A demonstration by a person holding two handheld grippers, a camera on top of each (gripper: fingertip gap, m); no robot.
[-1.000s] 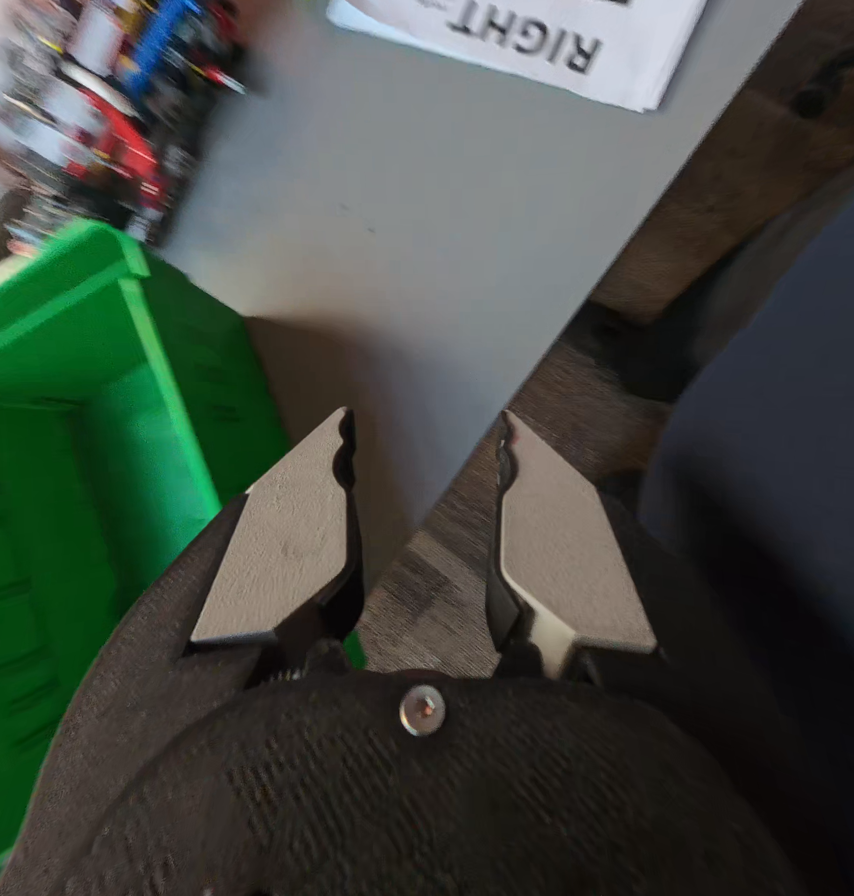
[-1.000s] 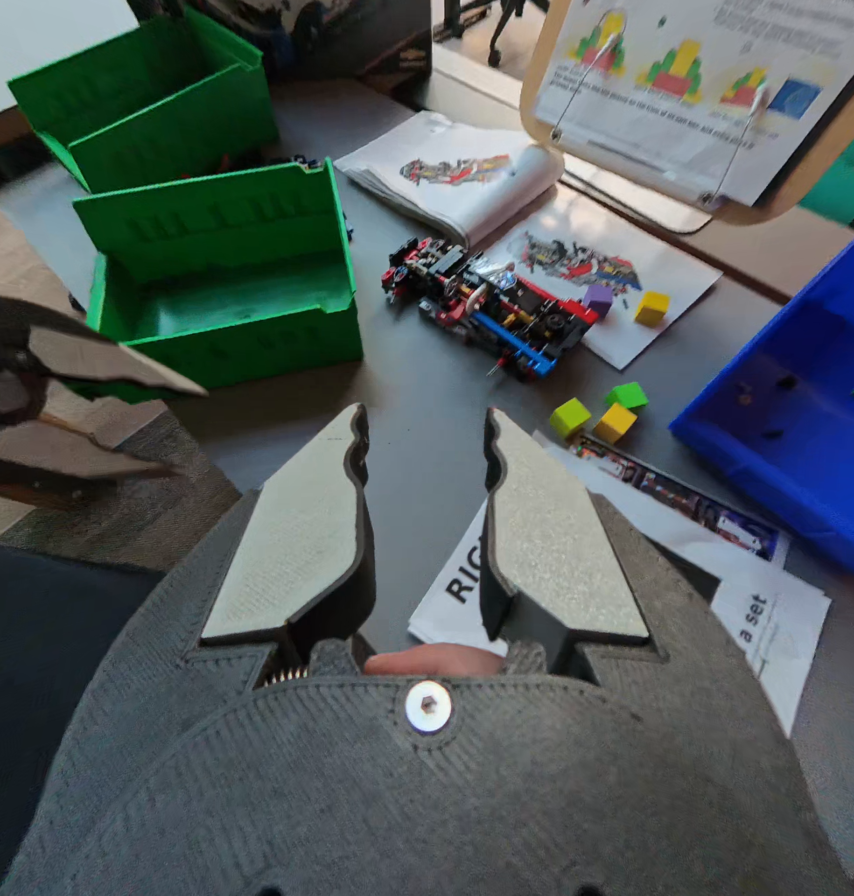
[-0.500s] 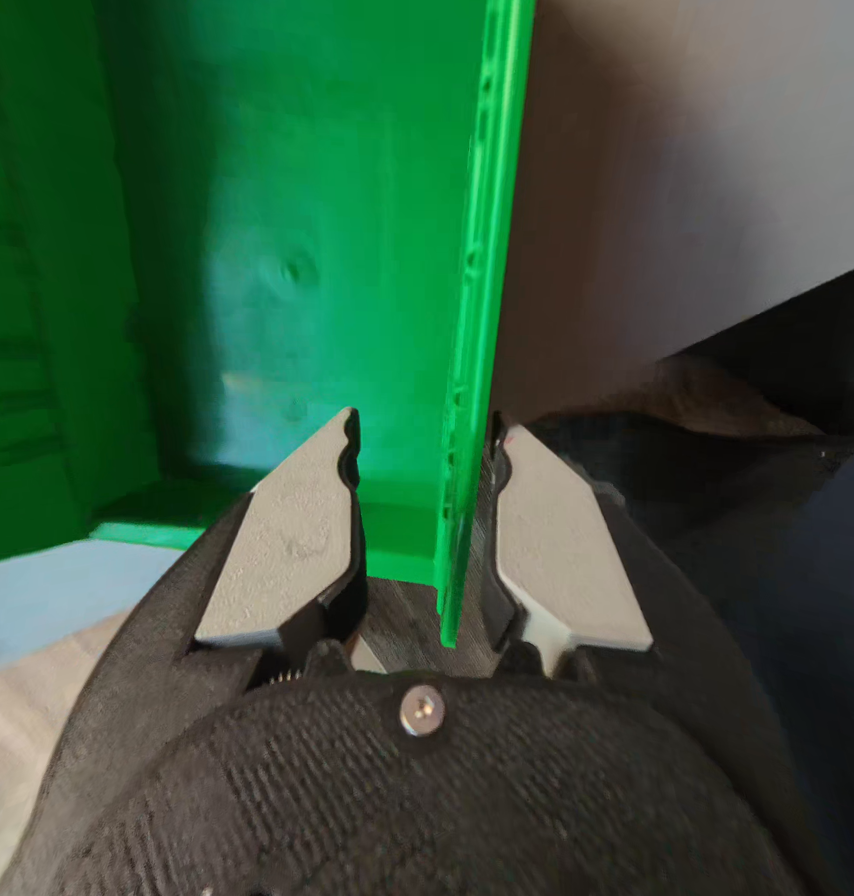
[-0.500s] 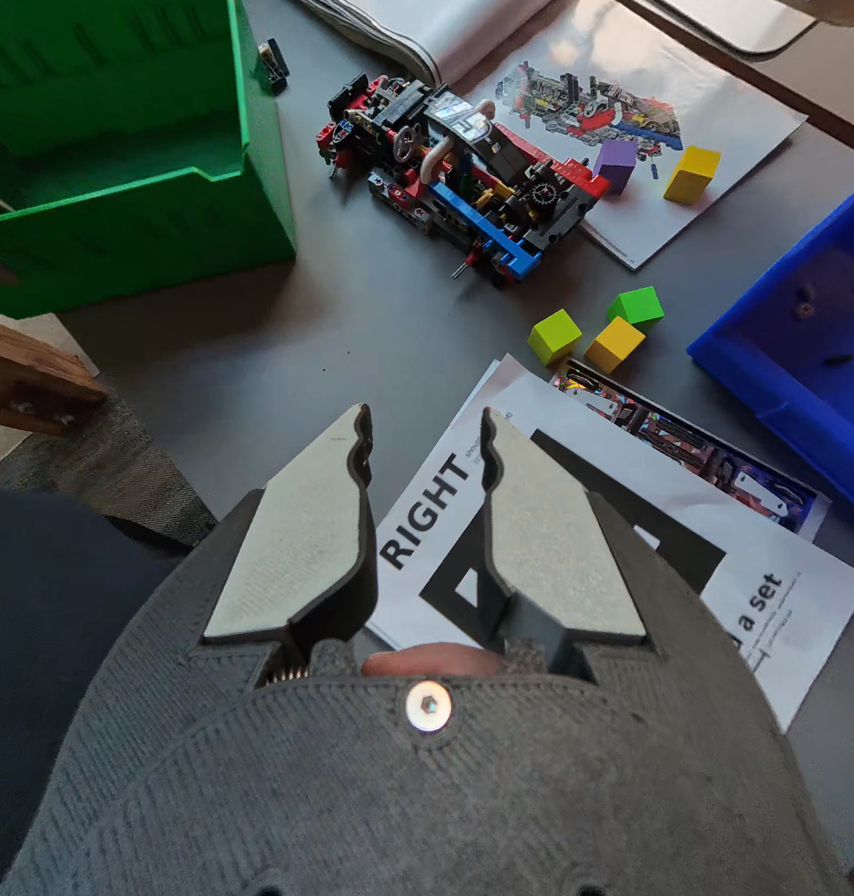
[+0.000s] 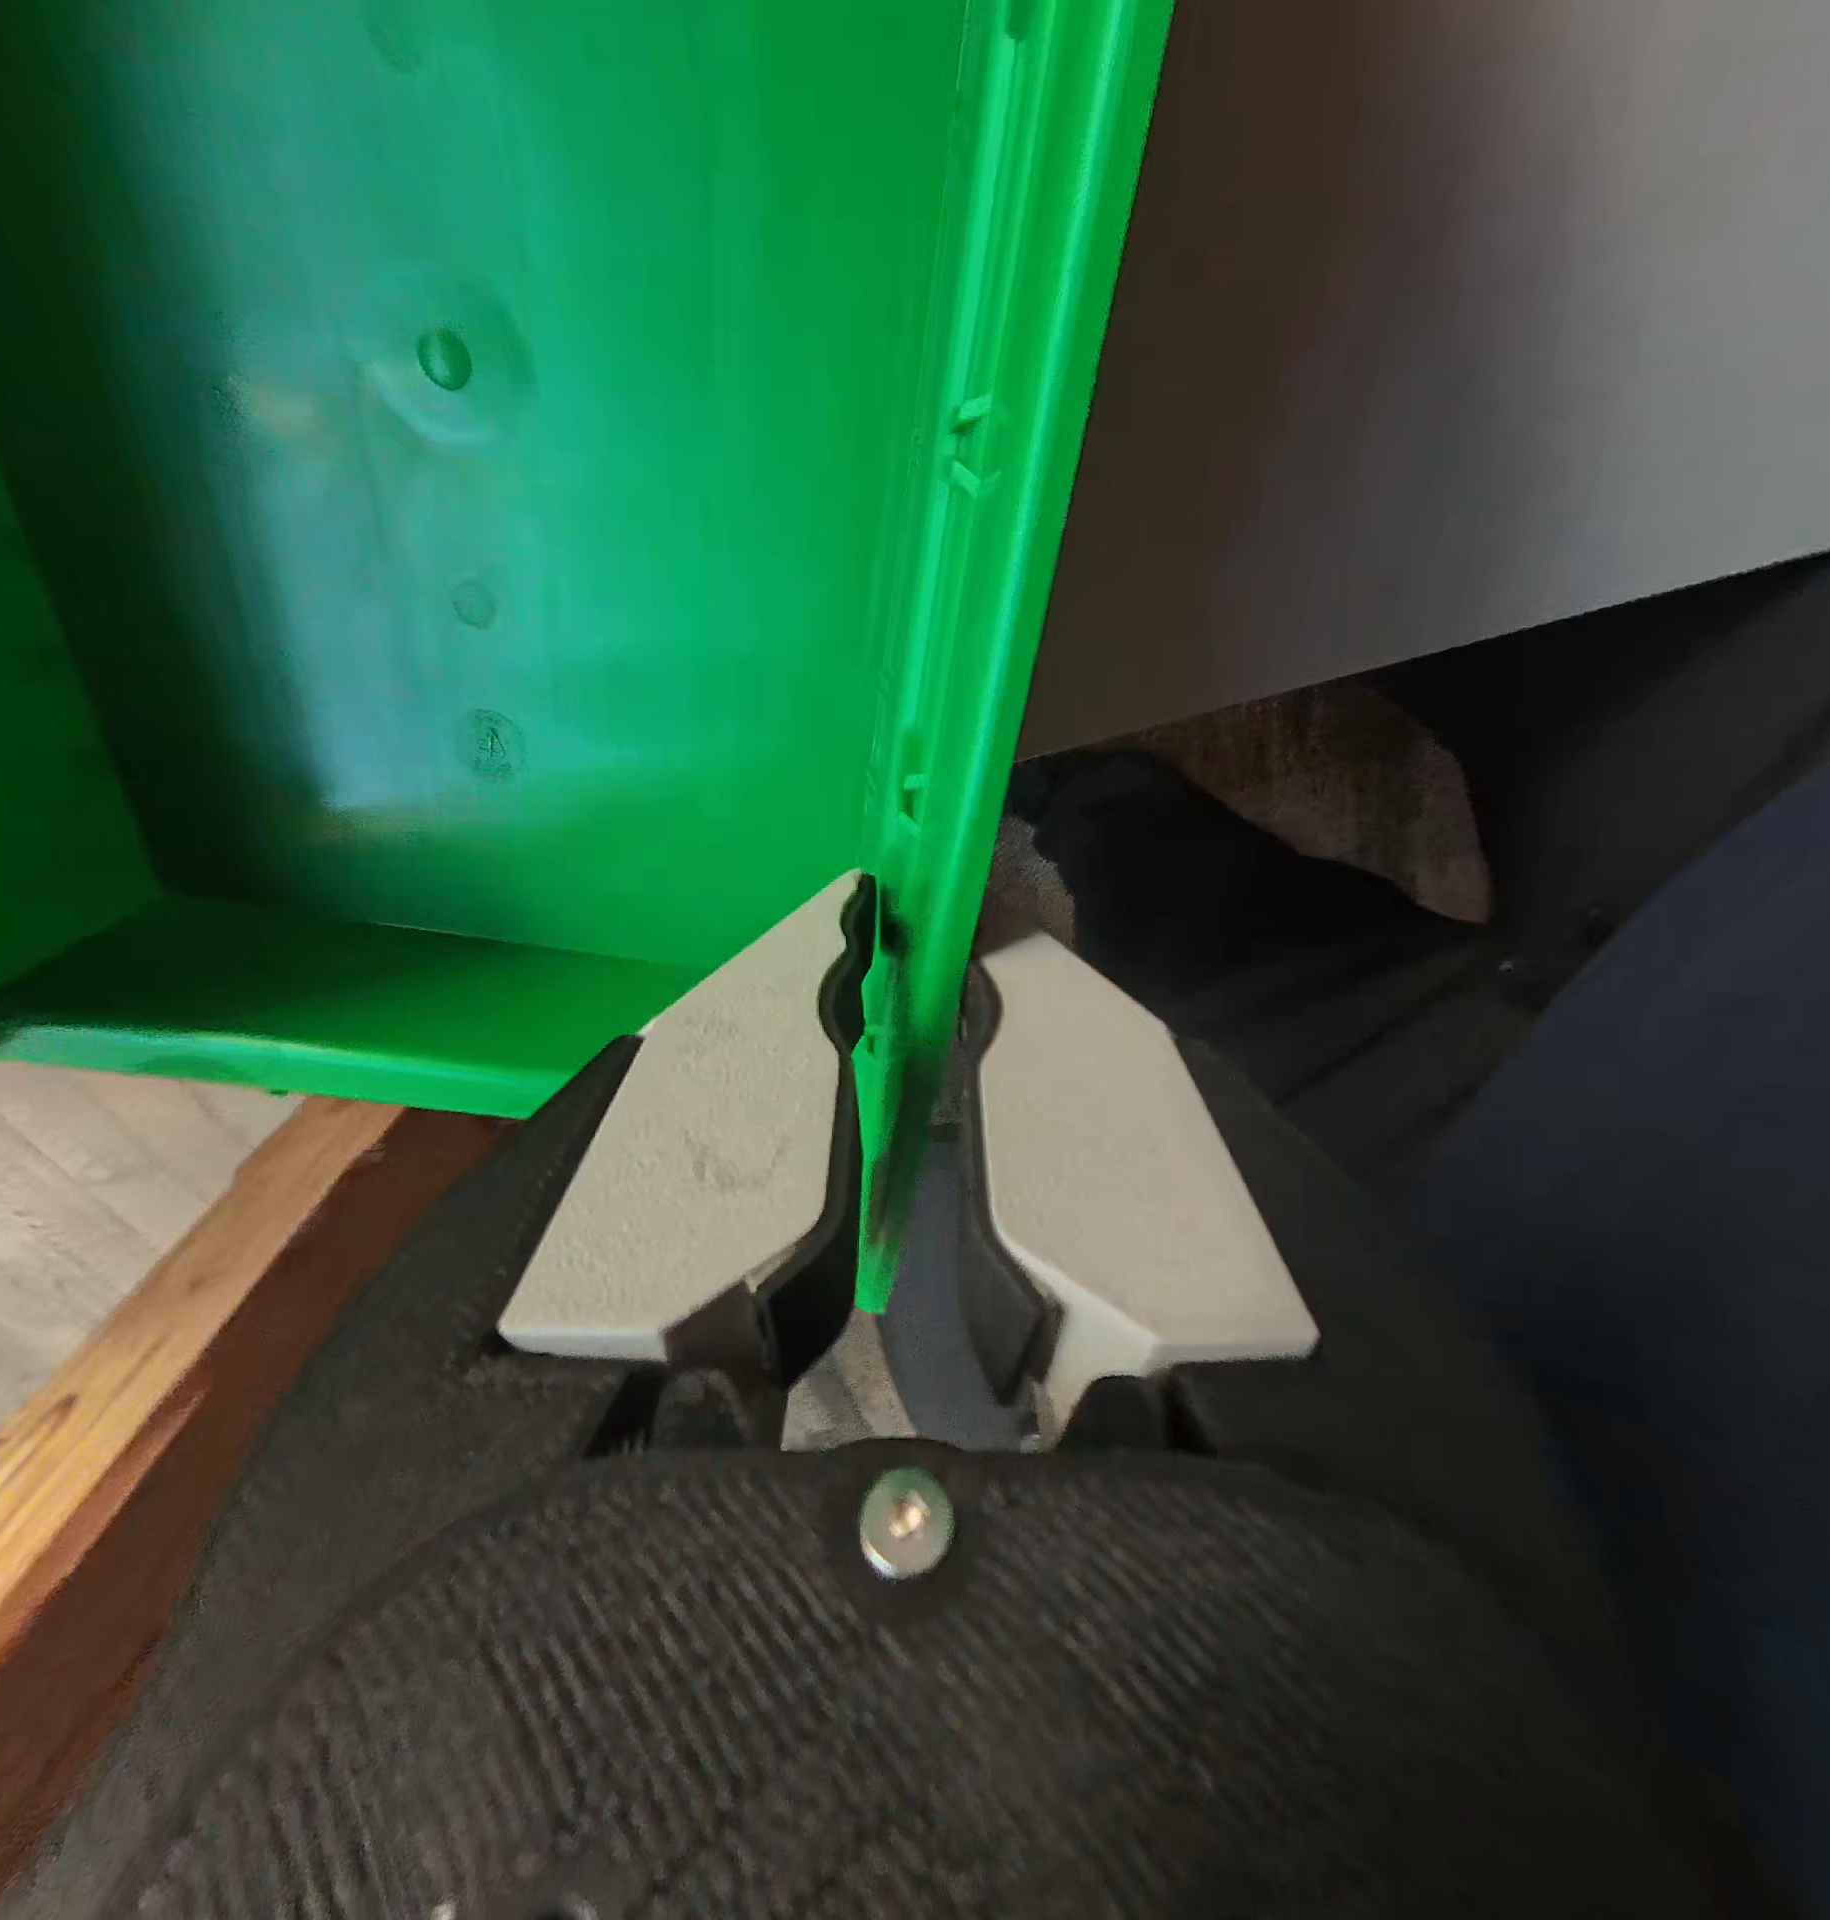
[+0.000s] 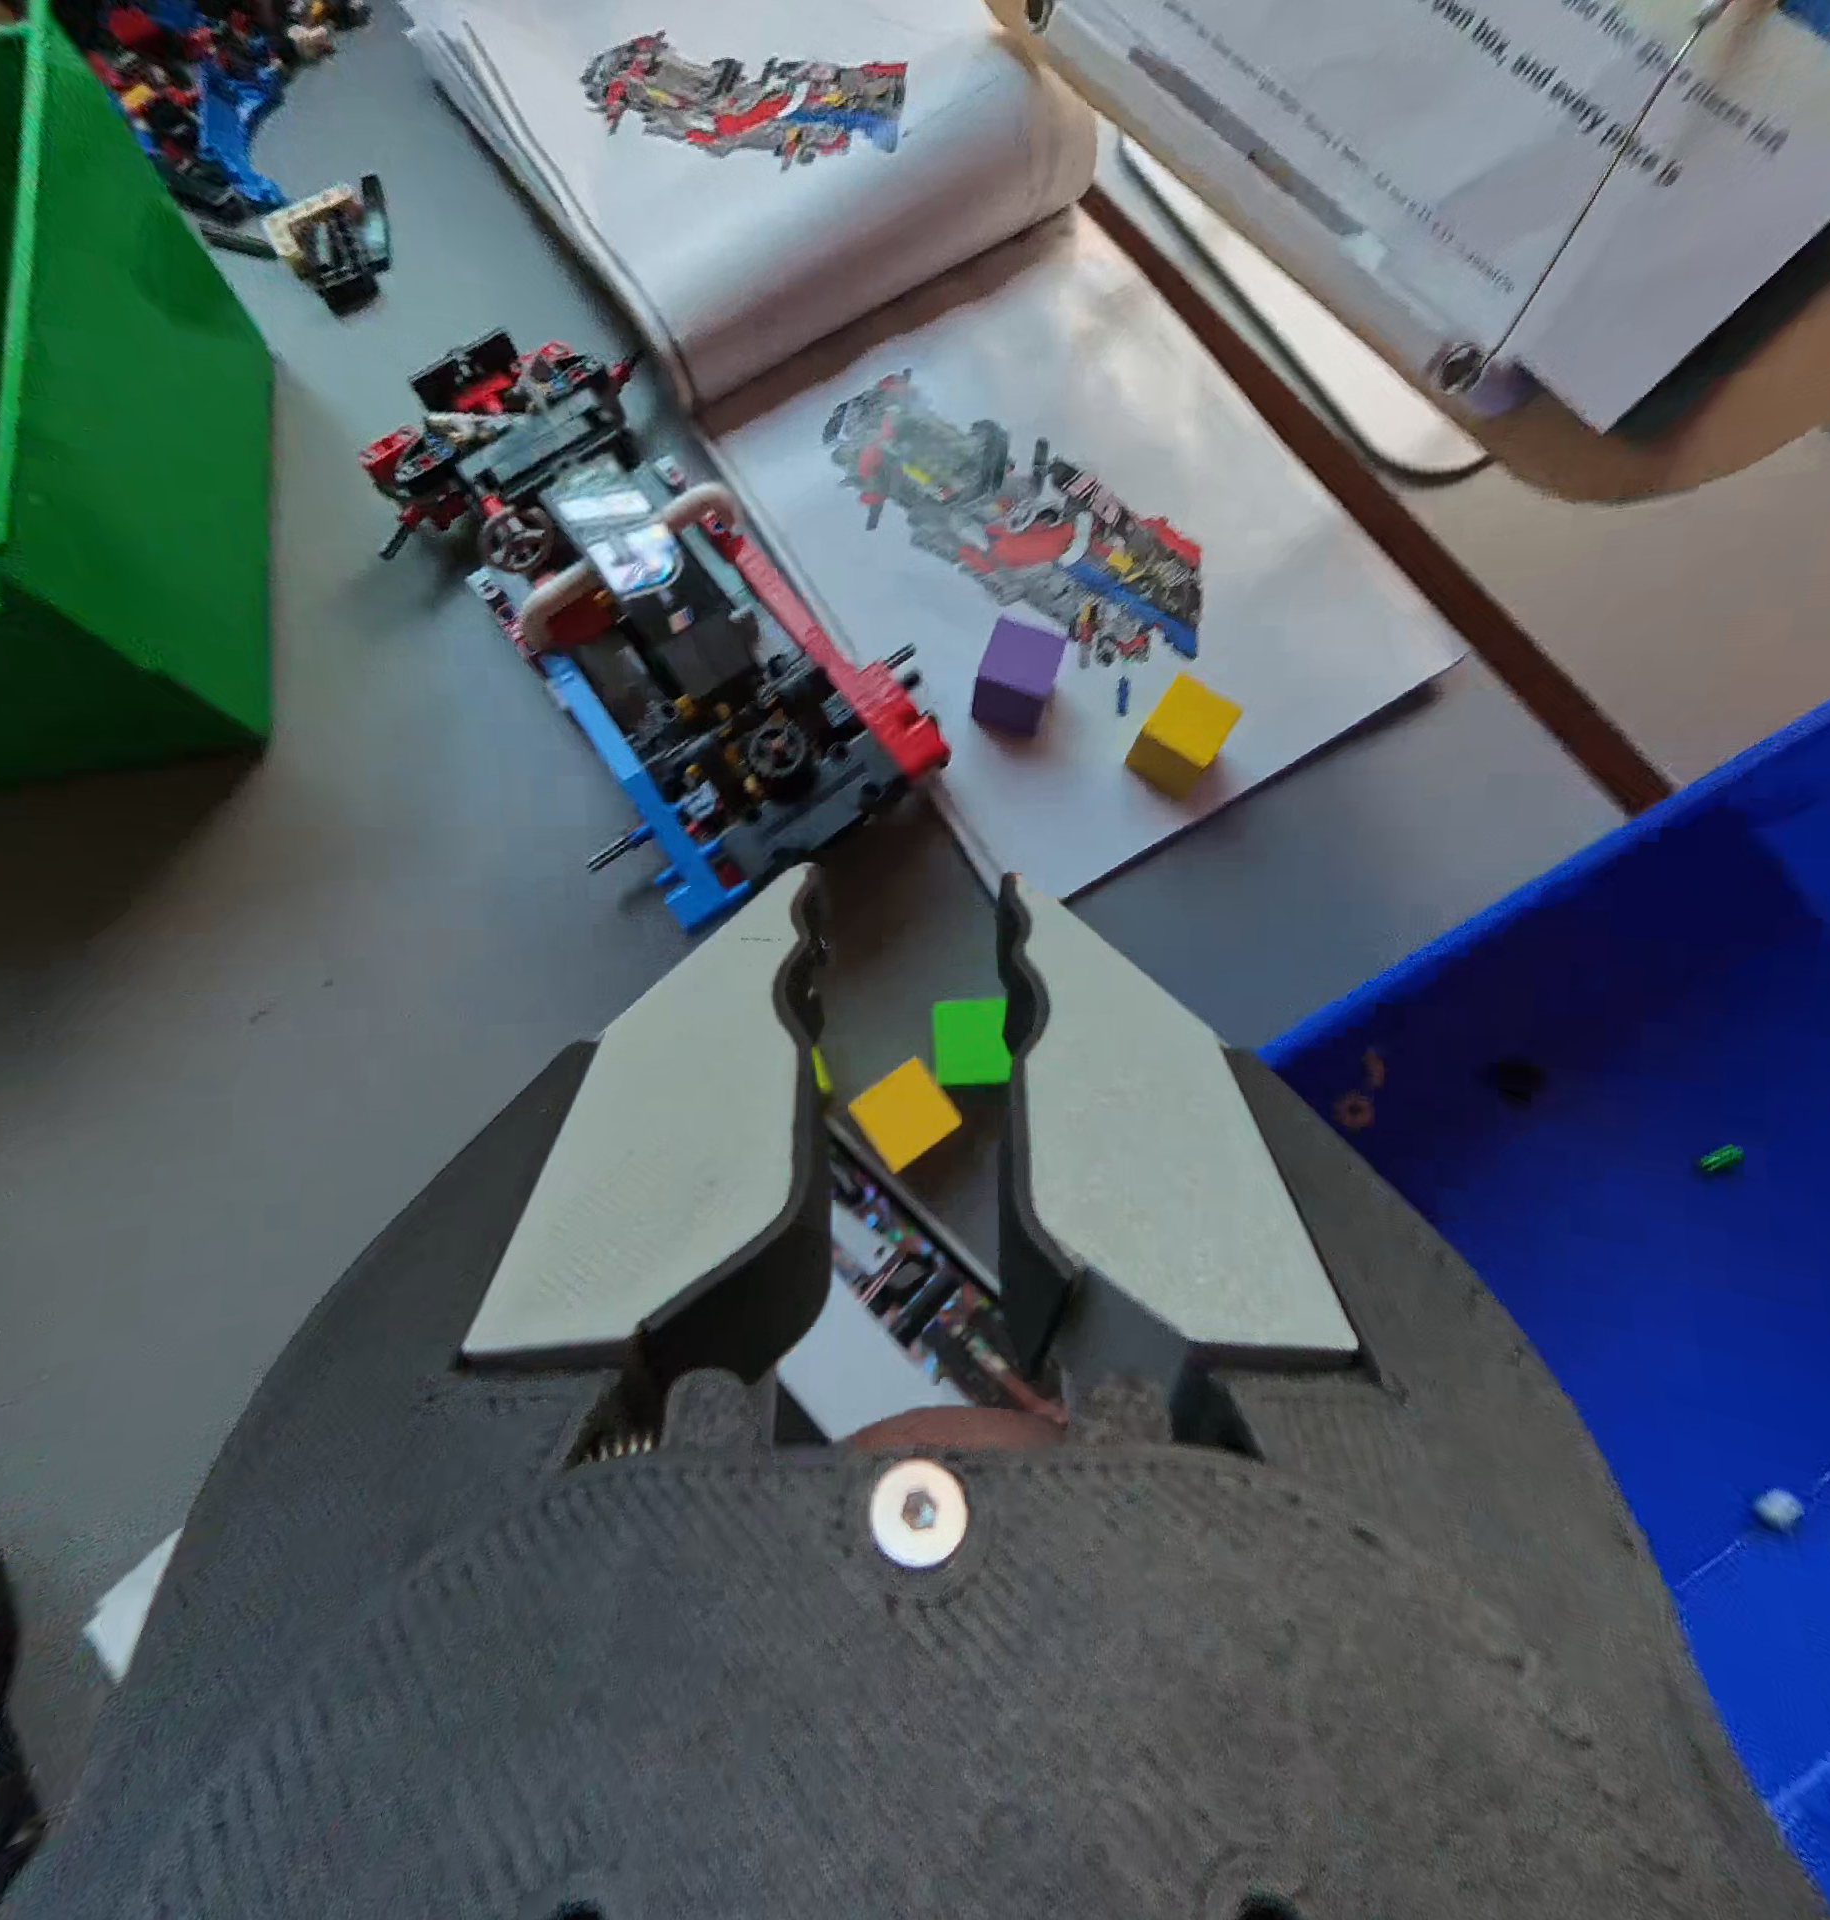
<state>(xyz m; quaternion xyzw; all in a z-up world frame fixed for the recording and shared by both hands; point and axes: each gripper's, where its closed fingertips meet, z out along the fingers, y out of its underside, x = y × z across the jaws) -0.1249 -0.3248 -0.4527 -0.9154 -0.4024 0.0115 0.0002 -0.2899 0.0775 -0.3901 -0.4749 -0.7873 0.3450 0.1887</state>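
Left gripper was closed down on the side wall of a green plastic bin, one pad inside the wall and one outside, both pressed against the rim. The gripped wall ran straight away from the camera, its long axis in line with the fingers, and the bin's open interior lay to the left of it. No contents showed in the visible part of that bin; only moulded marks on its floor. The bin sat at the near edge of a grey table, with a wooden edge below it. Right gripper was partly open with nothing between its pads, hovering above the table. Seen through its gap, lying on the table below, were a green cube and a yellow cube. Just ahead of the fingertips lay a brick-built vehicle chassis, long axis running from far left to near right. A purple cube and a second yellow cube rested on a printed sheet. A blue bin at right held a few small loose pieces, too blurred to identify.
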